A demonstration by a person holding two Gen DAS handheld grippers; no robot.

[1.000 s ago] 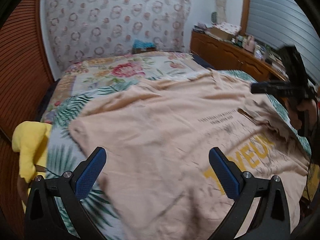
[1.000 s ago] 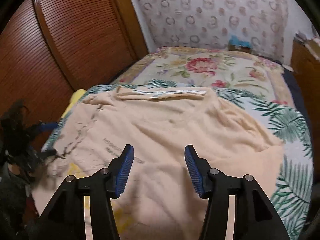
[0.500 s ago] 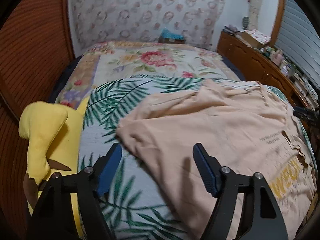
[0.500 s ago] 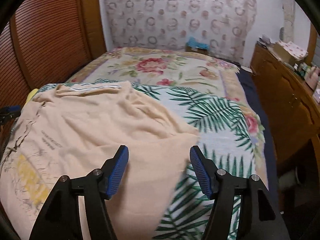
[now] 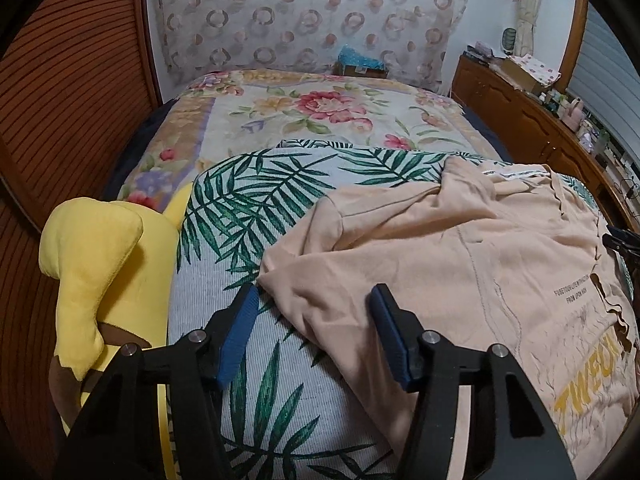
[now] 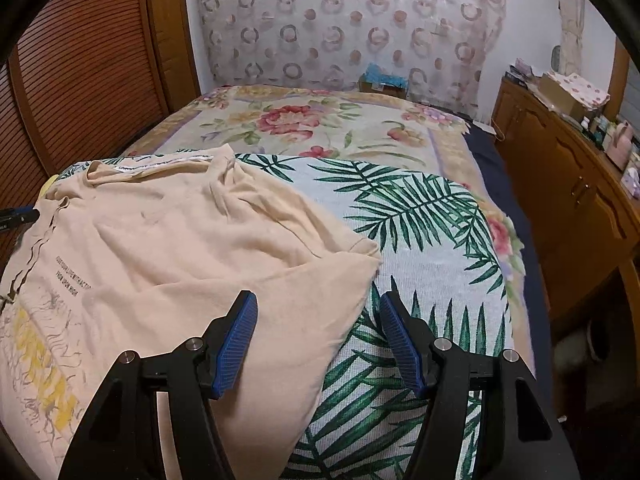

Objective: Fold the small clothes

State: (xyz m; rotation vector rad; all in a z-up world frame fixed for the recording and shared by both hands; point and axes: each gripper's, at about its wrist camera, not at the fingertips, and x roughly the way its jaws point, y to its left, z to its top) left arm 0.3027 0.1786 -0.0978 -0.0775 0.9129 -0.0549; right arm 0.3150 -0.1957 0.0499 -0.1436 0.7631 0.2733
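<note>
A peach T-shirt with yellow lettering lies spread face up on the bed, collar toward the far wall. My left gripper is open and empty, its jaws either side of the shirt's left sleeve edge. In the right wrist view the same shirt fills the left half. My right gripper is open and empty, its jaws around the right sleeve's edge, just above the cloth. The other gripper's tip shows at each view's outer edge.
The shirt lies on a palm-leaf blanket over a floral bedspread. A yellow plush toy sits at the bed's left edge by the wooden slatted doors. A wooden dresser with clutter stands right of the bed.
Both grippers have moved outward from over the shirt's middle, the left to the left sleeve and the right to the right sleeve. Both stayed open.
</note>
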